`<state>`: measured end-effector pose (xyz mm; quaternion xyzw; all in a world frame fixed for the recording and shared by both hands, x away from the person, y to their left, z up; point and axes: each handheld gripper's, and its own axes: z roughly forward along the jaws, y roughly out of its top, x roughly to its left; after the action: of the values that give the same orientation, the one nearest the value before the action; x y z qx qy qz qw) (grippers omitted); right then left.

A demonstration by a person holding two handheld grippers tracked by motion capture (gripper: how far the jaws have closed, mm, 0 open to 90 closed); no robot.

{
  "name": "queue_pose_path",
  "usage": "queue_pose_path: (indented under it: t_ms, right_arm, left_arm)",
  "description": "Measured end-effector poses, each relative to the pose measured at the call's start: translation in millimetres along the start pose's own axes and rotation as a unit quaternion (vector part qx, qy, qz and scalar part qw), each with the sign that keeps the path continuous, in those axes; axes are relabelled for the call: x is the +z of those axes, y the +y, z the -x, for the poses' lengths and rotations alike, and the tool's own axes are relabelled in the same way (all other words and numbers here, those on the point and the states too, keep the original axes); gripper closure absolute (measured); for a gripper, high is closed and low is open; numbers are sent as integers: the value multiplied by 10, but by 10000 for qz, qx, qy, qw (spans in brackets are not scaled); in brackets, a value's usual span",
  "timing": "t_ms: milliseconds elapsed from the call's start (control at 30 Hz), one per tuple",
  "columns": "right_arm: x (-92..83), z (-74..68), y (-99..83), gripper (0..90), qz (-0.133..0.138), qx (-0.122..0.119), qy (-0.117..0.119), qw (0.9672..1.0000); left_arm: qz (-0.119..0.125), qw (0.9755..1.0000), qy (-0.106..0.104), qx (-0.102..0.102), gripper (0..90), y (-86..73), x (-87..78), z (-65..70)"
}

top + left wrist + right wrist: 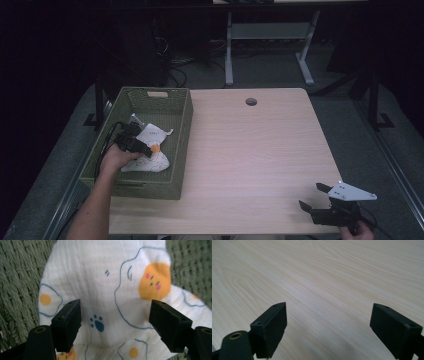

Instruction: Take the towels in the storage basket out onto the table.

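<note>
Looking from the high view, your left gripper (150, 148) sits inside the green woven basket (184, 131) over the white cloth (152, 161); your right gripper (314, 197) rests near the table (250, 150) edge.

Left gripper view: jaws apart above the egg-print cloth (110, 285).

Right gripper view: jaws apart over bare wood (324, 277).

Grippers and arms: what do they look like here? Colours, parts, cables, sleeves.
Both grippers are black with two blocky, square-ended jaws. The left gripper has an orange spot near its tip and a black cable trailing from it. The right gripper carries a grey three-cornered plate on top. The left forearm is bare, with no sleeve.
</note>
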<state>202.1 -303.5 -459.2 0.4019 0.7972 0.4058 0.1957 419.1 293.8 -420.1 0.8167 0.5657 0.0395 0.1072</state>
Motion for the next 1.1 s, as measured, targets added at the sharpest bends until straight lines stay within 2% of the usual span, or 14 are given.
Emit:
queue_pose_path:
  t_ms: [267, 300, 333, 400, 567, 700, 800, 833, 900, 1100]
  right_arm:
    - [8, -11, 7, 139, 4, -52, 4, 10000]
    - [8, -11, 6, 138, -3, -38, 4, 10000]
    - [5, -10, 6, 138, 2, -41, 6, 10000]
    - [-1, -15, 9, 139, -1, -25, -3, 10000]
    - [-11, -12, 7, 139, 41, -45, -7, 10000]
    - [-9, -16, 9, 139, 27, -43, 3, 10000]
    - [0, -21, 8, 138, -7, -94, 14, 10000]
    - [0, -22, 8, 138, -11, -76, 25, 10000]
    - [1, -20, 8, 138, -5, -52, 26, 10000]
    - [-19, -34, 15, 139, 67, -87, 3, 9999]
  left_arm:
    - [-167, 9996, 133, 165, 269, 3, 55, 44]
    - [-197, 9995, 183, 194, 269, 1, 63, 48]
    - [-187, 9990, 310, 275, 305, -3, 69, 64]
    - [-191, 9987, 361, 294, 317, -3, 75, 74]
    - [-256, 9980, 549, 153, 363, 28, 85, 118]
    - [-262, 9973, 672, 129, 467, 42, 73, 141]
    - [-241, 9976, 634, 100, 541, 42, 68, 142]
    - [-249, 9976, 625, 149, 541, 39, 63, 144]
    - [-219, 9974, 660, 164, 650, 38, 50, 146]
    - [-179, 9968, 715, 304, 731, 33, 50, 163]
